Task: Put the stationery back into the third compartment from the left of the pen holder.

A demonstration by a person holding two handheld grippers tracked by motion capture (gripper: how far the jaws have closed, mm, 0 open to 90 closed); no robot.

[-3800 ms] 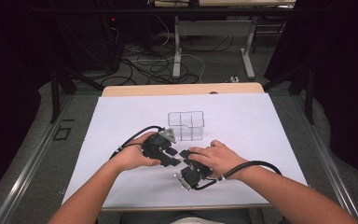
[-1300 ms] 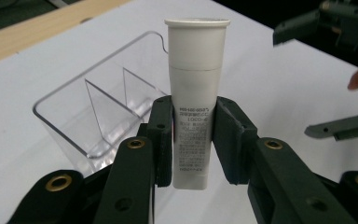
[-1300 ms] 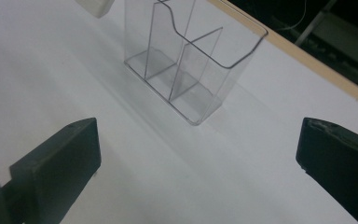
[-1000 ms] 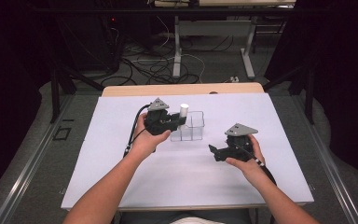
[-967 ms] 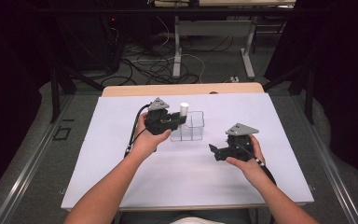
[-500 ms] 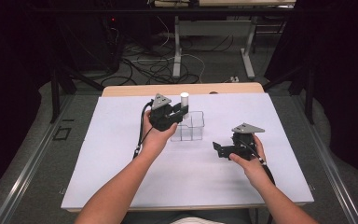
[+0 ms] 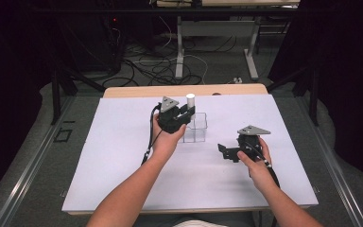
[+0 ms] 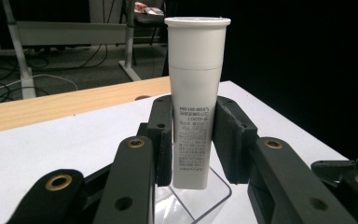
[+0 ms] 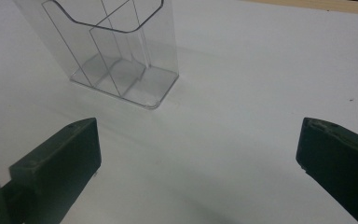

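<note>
White plastic tube (image 8: 196,100) with small printed text on its side stands upright, clamped between the two black jaws of the left gripper (image 8: 193,140), its base just above the clear acrylic divided holder (image 7: 196,128) on the white table sheet (image 7: 123,156). In the high view the tube's cap rises over that holder's far corner. Well to the right, the right gripper (image 9: 198,154) hovers with jaws wide apart, nothing between them.
</note>
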